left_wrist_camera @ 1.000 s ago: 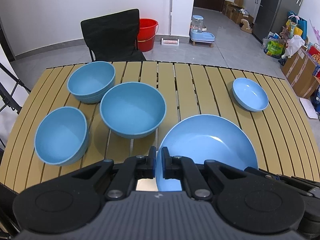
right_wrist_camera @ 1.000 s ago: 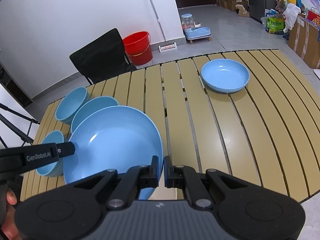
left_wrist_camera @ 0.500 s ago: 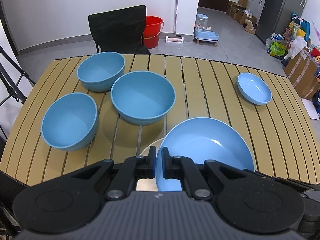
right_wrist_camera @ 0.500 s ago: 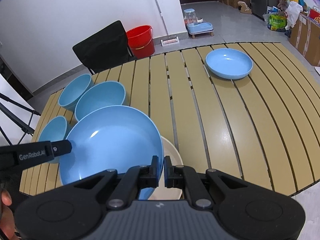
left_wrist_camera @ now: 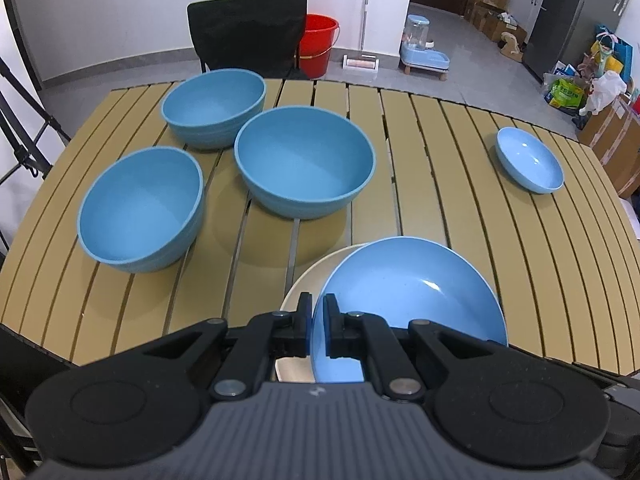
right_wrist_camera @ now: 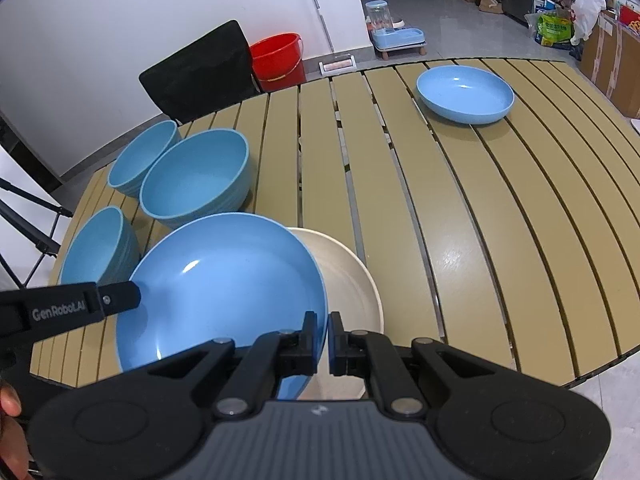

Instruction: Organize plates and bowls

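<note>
Blue plate (right_wrist_camera: 224, 288) is held over a cream plate (right_wrist_camera: 352, 292), hiding most of it; whether the two touch cannot be told. Left gripper (left_wrist_camera: 317, 328) is clamped narrow on the blue plate's left rim, right gripper (right_wrist_camera: 323, 340) likewise on its right rim. Three blue bowls (left_wrist_camera: 304, 160) stand beyond the cream plate on the slatted table (right_wrist_camera: 500, 240).

White walls (left_wrist_camera: 120, 8), grey floor (left_wrist_camera: 472, 88), black chair (left_wrist_camera: 248, 28).
</note>
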Tool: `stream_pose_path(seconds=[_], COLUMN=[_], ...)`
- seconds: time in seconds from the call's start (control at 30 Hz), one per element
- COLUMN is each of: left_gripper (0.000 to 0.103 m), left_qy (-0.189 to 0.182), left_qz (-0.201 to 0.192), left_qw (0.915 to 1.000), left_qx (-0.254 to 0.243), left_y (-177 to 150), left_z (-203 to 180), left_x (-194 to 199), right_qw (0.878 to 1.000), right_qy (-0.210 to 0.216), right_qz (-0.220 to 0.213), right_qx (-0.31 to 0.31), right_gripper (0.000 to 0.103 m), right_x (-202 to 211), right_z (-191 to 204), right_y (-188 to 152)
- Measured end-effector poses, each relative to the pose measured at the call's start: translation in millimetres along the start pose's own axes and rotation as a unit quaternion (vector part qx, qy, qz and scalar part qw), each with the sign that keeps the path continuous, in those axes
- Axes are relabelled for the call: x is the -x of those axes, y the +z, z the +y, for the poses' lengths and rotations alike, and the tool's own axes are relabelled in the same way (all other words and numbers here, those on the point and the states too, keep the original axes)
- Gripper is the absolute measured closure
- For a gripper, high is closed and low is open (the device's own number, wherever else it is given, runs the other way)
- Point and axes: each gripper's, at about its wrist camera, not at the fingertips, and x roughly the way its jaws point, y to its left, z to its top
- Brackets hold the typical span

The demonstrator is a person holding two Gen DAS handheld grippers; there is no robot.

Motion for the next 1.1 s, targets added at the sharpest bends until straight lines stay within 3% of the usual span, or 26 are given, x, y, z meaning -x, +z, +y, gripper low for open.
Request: stream_pose_path(seconds=[0.6,1.1], left_gripper=[0.096,0.096], left_qy=[0.001,0.004], left_qz=[0.031,0.028], left_qw=[0.9995,0.9996], left_qx=[0.007,-0.008], left_y=[-15.9,-21.8], left_z=[5.6,-1.1], left_x=[-61.0,-75.8], right_qw=[1.0,1.0], right_qy=[-0.019,-0.019], right_qz=[-0.013,-0.012], right_qx=[0.011,0.001], right_gripper=[0.098,0.098], right_x=[-36.3,-59.7], right_z=[-4.3,-17.2], right_y=[-9.6,-16.7])
